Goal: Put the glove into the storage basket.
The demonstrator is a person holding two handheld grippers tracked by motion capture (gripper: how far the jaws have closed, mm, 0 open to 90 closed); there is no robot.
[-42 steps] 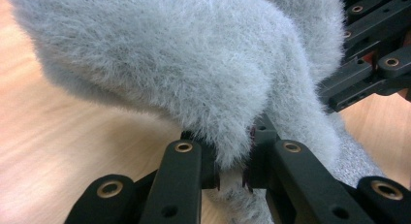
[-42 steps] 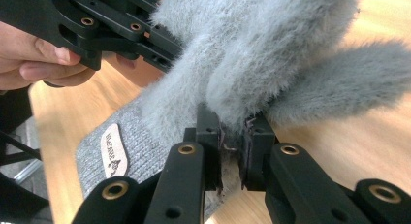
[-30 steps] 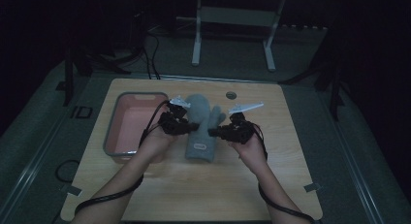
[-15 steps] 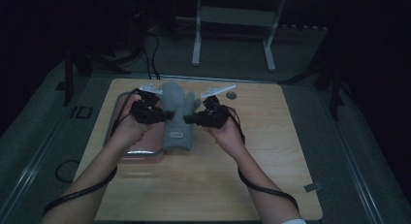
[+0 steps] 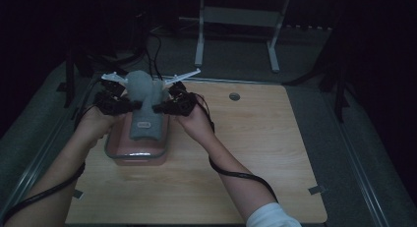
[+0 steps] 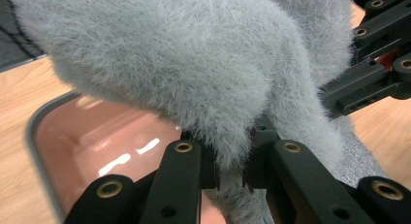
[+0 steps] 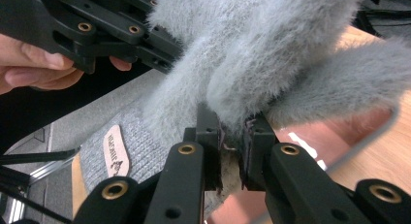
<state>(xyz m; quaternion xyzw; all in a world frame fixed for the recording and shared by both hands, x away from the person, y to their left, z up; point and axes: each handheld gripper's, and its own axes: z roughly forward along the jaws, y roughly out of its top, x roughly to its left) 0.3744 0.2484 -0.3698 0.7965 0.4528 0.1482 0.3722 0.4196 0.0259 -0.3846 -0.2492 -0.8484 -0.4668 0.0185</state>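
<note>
Both claws, left (image 5: 135, 105) and right (image 5: 158, 108), clamped on fuzzy grey knitted slipper-sock (image 5: 144, 101); hung over pink plastic tray (image 5: 134, 156) on wooden tabletop (image 5: 255, 153). Lowering and release judged outstanding.

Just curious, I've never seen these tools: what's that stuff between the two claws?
A fuzzy grey mitten, held over the pink tray. The high view shows the left claw and right claw each pinching a side.

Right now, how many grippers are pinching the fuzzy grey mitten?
2. The left gripper pinches the grey mitten on its left side, the right gripper on its right, above the pink tray.
</note>
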